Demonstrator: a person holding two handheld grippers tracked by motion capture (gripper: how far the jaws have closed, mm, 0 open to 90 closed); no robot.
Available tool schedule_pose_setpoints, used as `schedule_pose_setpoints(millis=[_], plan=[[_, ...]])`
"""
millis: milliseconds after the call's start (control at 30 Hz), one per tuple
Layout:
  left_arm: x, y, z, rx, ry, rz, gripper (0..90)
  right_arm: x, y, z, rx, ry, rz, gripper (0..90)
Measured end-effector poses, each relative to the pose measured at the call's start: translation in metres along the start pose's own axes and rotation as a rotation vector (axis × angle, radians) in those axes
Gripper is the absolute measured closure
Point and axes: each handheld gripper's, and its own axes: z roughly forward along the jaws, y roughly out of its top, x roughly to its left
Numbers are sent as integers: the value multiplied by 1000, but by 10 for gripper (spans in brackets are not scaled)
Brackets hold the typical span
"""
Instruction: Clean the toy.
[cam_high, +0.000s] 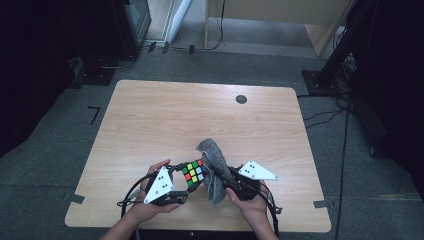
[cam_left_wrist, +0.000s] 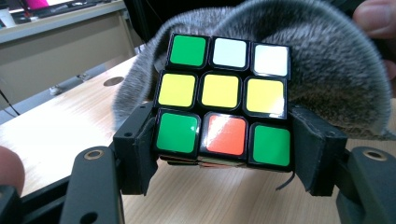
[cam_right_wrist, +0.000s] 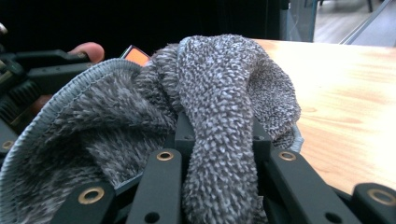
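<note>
Both forearms came in from the table's near edge, hands close together w/ the grippers angled inward toward each other. Left hand (cam_high: 150, 192) wrapped the left gripper (cam_left_wrist: 224, 154) body, grey plate on top, jaws pointing right and a bit away from the person. Its jaws were pinching the puzzle cube (cam_left_wrist: 223, 100) at the bottom row, one pad on each side; the cube sat lifted off the table (cam_high: 150, 115), green/white/yellow/orange stickers facing the camera. Right hand (cam_high: 255, 200) held the right gripper (cam_right_wrist: 219, 140) from below, jaws pointing left toward the cube. Those jaws were pressed together on a fold of the grey cloth (cam_right_wrist: 224, 93), which bunched up over and past the tips. In the high view the cloth (cam_high: 212, 170) hung between the two grippers, touching the cube's right side and draping behind it; the lower end trailed down toward the tabletop near the front edge.
</note>
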Motion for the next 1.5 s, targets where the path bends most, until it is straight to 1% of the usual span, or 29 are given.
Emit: schedule_pose_setpoints(millis=[67, 100, 133, 200, 267, 333, 367, 433, 467, 500, 533, 600, 633, 667, 700, 767, 800, 867, 933, 1067, 1100, 1167, 1200, 1267, 1300, 1333, 1400, 1433, 1500], plan=[[0, 0, 1, 9, 5, 5, 338, 2, 3, -2, -20, 40, 38, 745], [0, 0, 1, 13, 4, 6, 338, 6, 5, -3, -31, 60, 30, 743], [0, 0, 1, 14, 2, 5, 338, 11, 7, -3, -36, 68, 5, 742], [0, 0, 1, 16, 4, 3, 338, 15, 8, -3, -31, 49, -46, 743], [0, 1, 1, 13, 3, -6, 338, 11, 7, -2, -13, 27, -45, 745], [2, 1, 2, 9, 1, -18, 337, 2, 3, -1, 22, -39, -43, 746], [2, 1, 2, 9, 1, -18, 338, -1, 2, -1, 28, -55, -34, 746], [5, -1, 4, 40, 20, -28, 337, -10, 2, -5, 27, -113, -15, 745], [7, -2, 5, 58, 30, -41, 337, -13, 4, -8, 25, -141, -19, 744], [9, -3, 6, 70, 36, -49, 337, -19, 8, -14, 16, -193, -34, 742], [10, -4, 7, 85, 46, -58, 337, -22, 10, -19, 9, -227, -51, 742], [14, -5, 8, 103, 68, -81, 337, -35, 17, -33, -13, -310, -62, 739], [14, -5, 8, 103, 68, -81, 337, -42, 19, -40, -15, -354, -72, 738], [17, -5, 11, 132, 89, -102, 337, -50, 19, -45, -5, -409, -90, 738], [18, -6, 13, 141, 99, -108, 337, -59, 17, -49, 15, -469, -110, 737], [20, -7, 17, 174, 118, -128, 337, -73, 7, -51, 54, -537, -103, 737], [20, -8, 19, 181, 126, -134, 337, -79, 2, -51, 72, -556, -85, 737], [23, -9, 22, 209, 142, -149, 337, -88, -6, -48, 96, -572, -62, 737], [25, -9, 24, 223, 155, -160, 337, -94, -12, -43, 120, -586, -64, 730], [34, -14, 30, 269, 172, -206, 336, -102, -20, -36, 165, -557, -34, 704], [36, -15, 31, 276, 173, -214, 337, -105, -23, -33, 184, -518, -7, 675], [38, -16, 33, 285, 182, -222, 337, -107, -27, -31, 190, -446, 23, 565], [39, -17, 34, 290, 186, -227, 336, -107, -28, -29, 190, -424, 30, 478], [41, -17, 35, 300, 194, -237, 336, -104, -26, -28, 176, -424, 11, 294], [42, -17, 36, 304, 197, -242, 336, -102, -23, -28, 164, -413, 22, 218], [42, -17, 37, 314, 199, -243, 336, -101, -19, -29, 150, -401, 35, 178], [44, -18, 40, 327, 207, -250, 336, -98, -15, -33, 135, -401, 36, 169], [45, -19, 41, 335, 209, -254, 336, -97, -13, -35, 130, -415, 27, 200], [47, -20, 43, 345, 219, -266, 336, -98, -15, -37, 144, -433, 27, 315]])
